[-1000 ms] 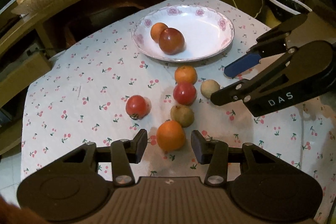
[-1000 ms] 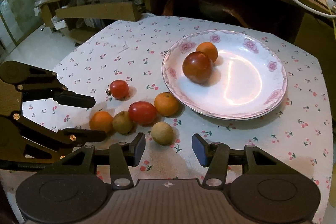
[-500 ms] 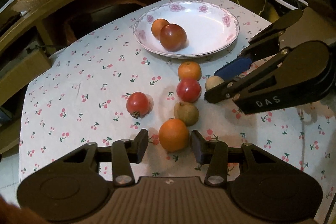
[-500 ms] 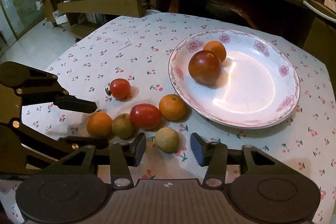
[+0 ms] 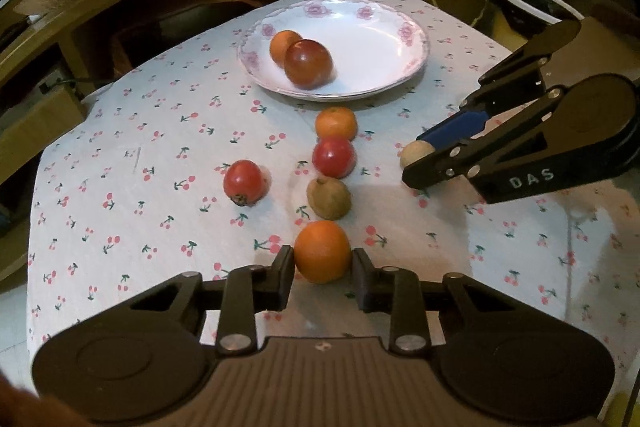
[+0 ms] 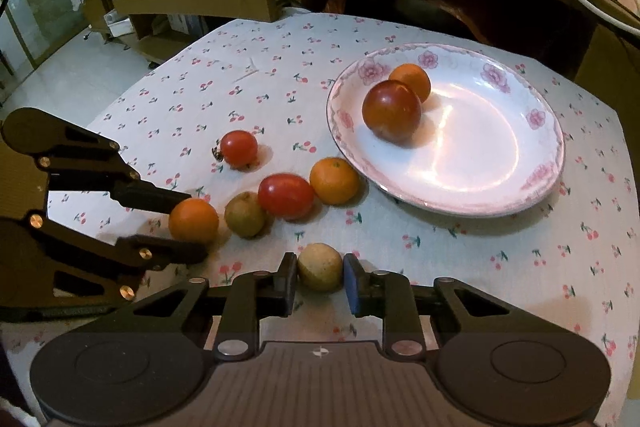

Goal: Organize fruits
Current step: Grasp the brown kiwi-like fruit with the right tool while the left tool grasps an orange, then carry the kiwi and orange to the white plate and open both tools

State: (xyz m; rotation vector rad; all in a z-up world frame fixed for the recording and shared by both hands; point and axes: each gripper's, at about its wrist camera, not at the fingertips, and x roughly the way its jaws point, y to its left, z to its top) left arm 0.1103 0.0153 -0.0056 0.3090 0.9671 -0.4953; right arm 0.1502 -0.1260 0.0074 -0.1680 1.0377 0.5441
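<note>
Hand-held grippers now clamped on fruit

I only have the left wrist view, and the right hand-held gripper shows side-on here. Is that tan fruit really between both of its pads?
Observer: Yes. In the right wrist view the tan fruit sits squarely between the right hand-held gripper pads, and both press on it.
Operator: Anything crowding it on the side hidden from me?
Observer: No. Only bare tablecloth lies beyond the blue pad, and the plate stands well clear.
Operator: How does my orange look from there?
Observer: The left hand-held gripper has one finger on each side of the orange. Its jaws have just been closing on it, and the orange appears to rest on the cloth.
</note>
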